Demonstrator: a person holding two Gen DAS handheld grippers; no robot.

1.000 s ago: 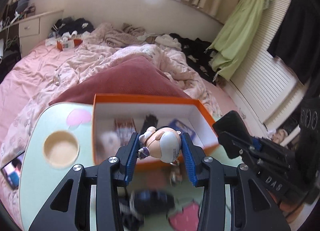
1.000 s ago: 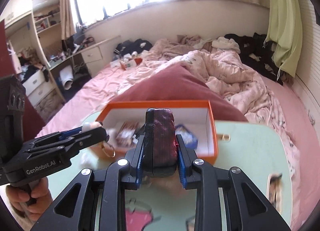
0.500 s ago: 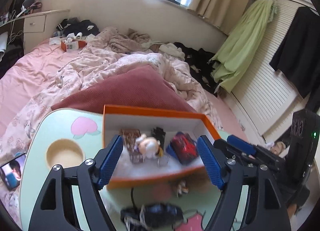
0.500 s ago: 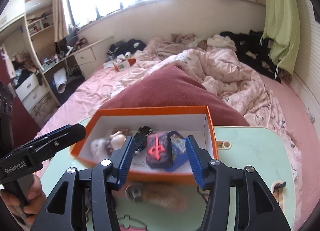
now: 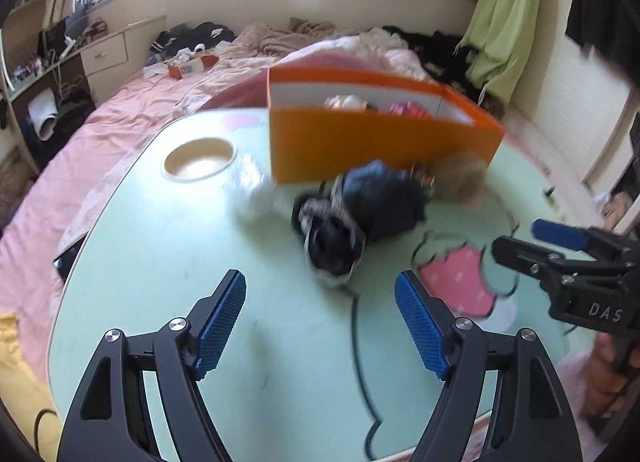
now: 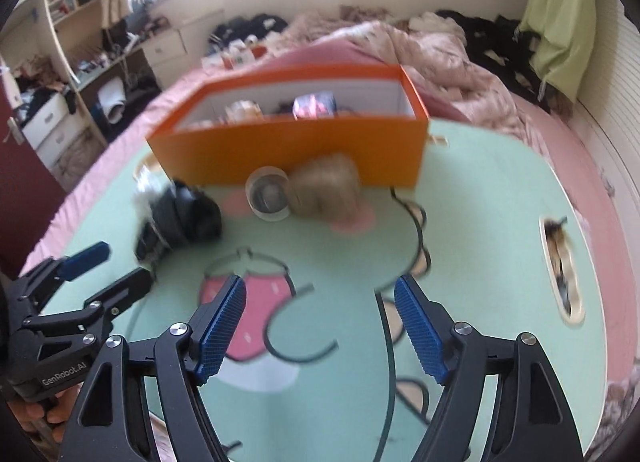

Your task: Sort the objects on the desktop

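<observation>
Both grippers gape empty; dark bundle [image 5: 360, 214], tan plush [image 6: 326, 186] front orange box [image 6: 292, 150].

Both grippers are matte black frames with triangular cut-outs, silver round screws at the joints and 2 blue ribbed pads each: the left gripper [image 5: 320, 326] and the right gripper [image 6: 320, 328]. White lettering reads "GenRobot.AI" on the left one and "DAS" on the right. Bare-skinned fingers [image 6: 38, 420] wrap the left handle.
</observation>
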